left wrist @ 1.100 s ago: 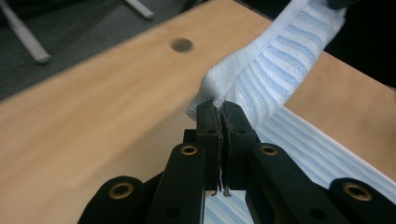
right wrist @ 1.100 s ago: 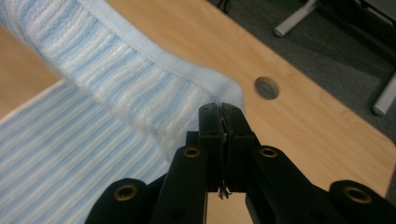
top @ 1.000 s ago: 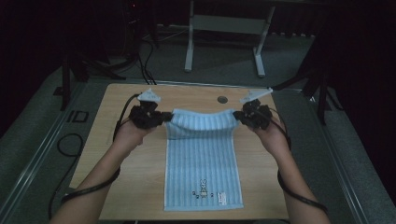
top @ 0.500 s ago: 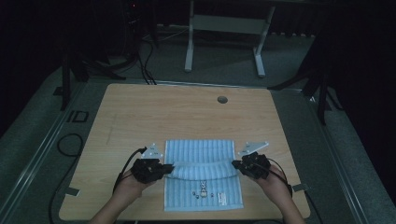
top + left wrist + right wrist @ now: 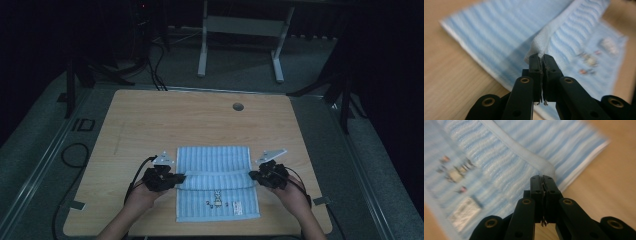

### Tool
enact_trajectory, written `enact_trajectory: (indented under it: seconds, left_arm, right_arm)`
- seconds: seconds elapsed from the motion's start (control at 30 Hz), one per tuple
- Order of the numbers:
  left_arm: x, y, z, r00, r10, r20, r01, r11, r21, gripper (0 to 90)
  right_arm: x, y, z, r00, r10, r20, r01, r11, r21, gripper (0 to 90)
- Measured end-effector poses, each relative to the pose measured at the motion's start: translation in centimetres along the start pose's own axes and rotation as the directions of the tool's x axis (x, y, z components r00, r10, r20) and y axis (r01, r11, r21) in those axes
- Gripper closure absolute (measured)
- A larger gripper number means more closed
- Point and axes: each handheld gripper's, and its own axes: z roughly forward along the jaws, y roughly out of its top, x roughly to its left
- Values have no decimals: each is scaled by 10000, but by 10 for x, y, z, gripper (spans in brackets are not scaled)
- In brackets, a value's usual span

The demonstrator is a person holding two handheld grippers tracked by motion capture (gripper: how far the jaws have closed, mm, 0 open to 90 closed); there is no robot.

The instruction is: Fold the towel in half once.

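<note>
Light wooden surface (image 5: 150,115), dim room. Blue striped towel (image 5: 215,160) lies flat near person's edge, small rabbit print (image 5: 217,198) on near part

Left claw (image 5: 176,178) clamped on towel's white hem at left side; in left gripper view jaws pressed together on bunched corner. Right claw (image 5: 254,175) clamped on same hem at right side. Hem (image 5: 215,173) stretched between both, lying across towel's middle

Judged step: folding far half toward near edge, fold partway. Next move likely needs both claws carried evenly to near edge, corners aligned, then release
</note>
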Motion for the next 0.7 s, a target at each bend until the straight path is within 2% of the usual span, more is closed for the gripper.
enact_trajectory:
  seconds: [0.03,0.07,0.1,0.13,0.17,0.2,0.23,0.27,0.33,0.4,0.5,0.57,0.63,0.7]
  left_arm:
    - [-6,-2,-6,9997,174,175,-174,9998,-32,854]
    - [-15,-9,-13,9969,330,719,-346,9992,202,833]
    - [-22,-16,-17,9903,441,1318,-509,9975,481,757]
    - [-28,-25,-19,9854,549,1611,-677,9949,751,637]
    - [-33,-34,-21,9844,596,1654,-758,9927,938,574]
    - [-35,-41,-21,9828,535,1765,-747,9905,1158,536]
    - [-36,-46,-22,9837,418,1751,-649,9896,1283,473]
    - [-35,-50,-22,9856,303,1664,-521,9904,1281,458]
    - [-32,-52,-22,9861,144,1654,-356,9914,1258,457]
    - [-30,-50,-19,9883,49,1522,-234,9925,1196,457]
    - [-27,-43,-14,9904,294,1354,-462,9914,1224,457]
    - [-23,-38,-10,9932,415,1089,-545,9913,1195,457]
    - [-16,-32,-4,9947,301,982,-433,9898,1357,464]
    - [-9,-26,2,9940,403,1013,-571,9840,1690,464]
  right_arm:
    - [5,-2,-14,10000,-33,-7,33,9993,-374,876]
    - [10,-6,-25,9999,-43,-125,35,9979,-653,866]
    - [21,-17,-41,9986,-108,-520,52,9941,-1079,809]
    - [27,-27,-49,9927,-123,-1201,-12,9938,-1115,726]
    - [32,-39,-54,9881,-70,-1537,-75,9956,-934,699]
    - [35,-50,-57,9923,32,-1241,-138,9963,-851,670]
    - [35,-59,-57,9938,298,-1075,-375,9968,-704,643]
    - [33,-66,-57,9916,627,-1134,-686,9965,-489,640]
    - [29,-73,-55,9910,1031,-851,-1070,9933,-426,638]
    - [27,-73,-50,9868,1202,-1084,-1250,9914,-390,609]
    - [32,-67,-39,9894,894,-1141,-922,9956,-192,607]
    - [34,-63,-32,9916,677,-1100,-694,9975,-113,634]
    - [35,-60,-26,9931,525,-1053,-525,9986,32,645]
    - [35,-59,-22,9911,523,-1224,-517,9986,83,648]
